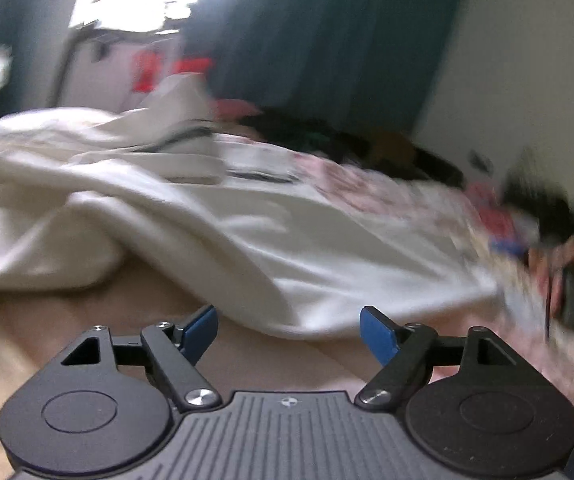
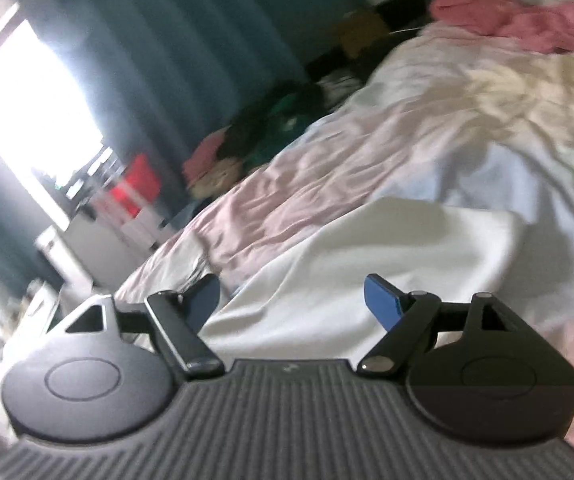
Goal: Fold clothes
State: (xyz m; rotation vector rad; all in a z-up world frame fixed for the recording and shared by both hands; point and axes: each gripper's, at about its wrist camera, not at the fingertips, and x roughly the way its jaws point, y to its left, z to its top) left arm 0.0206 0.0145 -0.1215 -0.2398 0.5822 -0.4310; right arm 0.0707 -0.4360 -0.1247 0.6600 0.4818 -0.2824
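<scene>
Both tongs gape wide, holding nothing: the left gripper [image 1: 289,334] just short of the white shirt [image 1: 247,232], the right gripper [image 2: 291,300] over its hem. I'd pinch one layer at matching corners on the bed [image 2: 327,184].

The print on the white garment [image 1: 271,236] is smeared by motion blur, and the dark heap [image 2: 283,120] beside the bed [image 2: 327,184] cannot be identified.
</scene>
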